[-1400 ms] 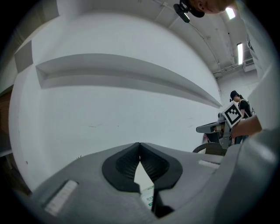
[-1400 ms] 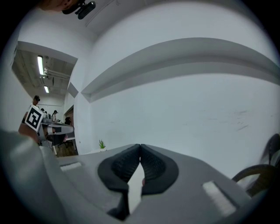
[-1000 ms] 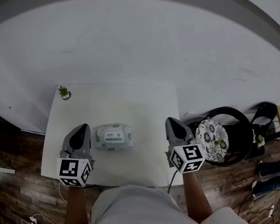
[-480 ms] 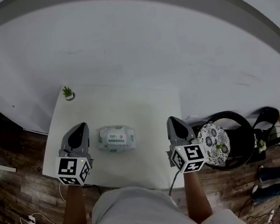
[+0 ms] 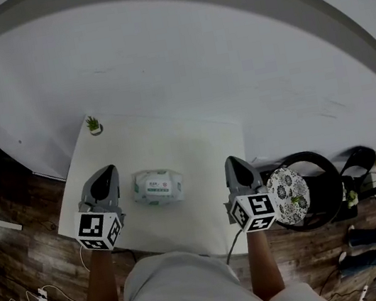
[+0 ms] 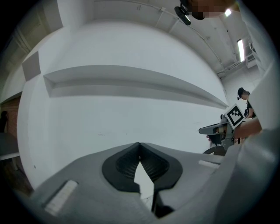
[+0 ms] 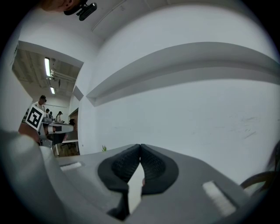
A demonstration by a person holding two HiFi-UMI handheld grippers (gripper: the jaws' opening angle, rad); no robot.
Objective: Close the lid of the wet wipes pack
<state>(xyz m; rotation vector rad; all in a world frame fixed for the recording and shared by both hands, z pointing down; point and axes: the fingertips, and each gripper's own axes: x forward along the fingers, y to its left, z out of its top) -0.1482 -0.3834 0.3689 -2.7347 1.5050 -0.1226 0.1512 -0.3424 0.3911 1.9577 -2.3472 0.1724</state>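
Observation:
A white and green wet wipes pack (image 5: 157,187) lies flat on the small white table (image 5: 194,145), left of its middle; from the head view its lid looks flat. My left gripper (image 5: 107,173) hovers just left of the pack, apart from it, with its jaws tip to tip and nothing between them (image 6: 139,144). My right gripper (image 5: 235,162) hangs over the table's right edge, well right of the pack, jaws also shut and empty (image 7: 140,146). Both point level toward the white wall. Neither gripper view shows the pack.
A tiny potted plant (image 5: 93,124) stands at the table's far left corner. A patterned round stool (image 5: 287,191) and a black chair (image 5: 316,181) sit right of the table. Dark wood floor (image 5: 12,213) with cables lies to the left. A white wall (image 5: 179,61) rises behind.
The head view shifted slightly; the grippers and the pack keep their places relative to each other.

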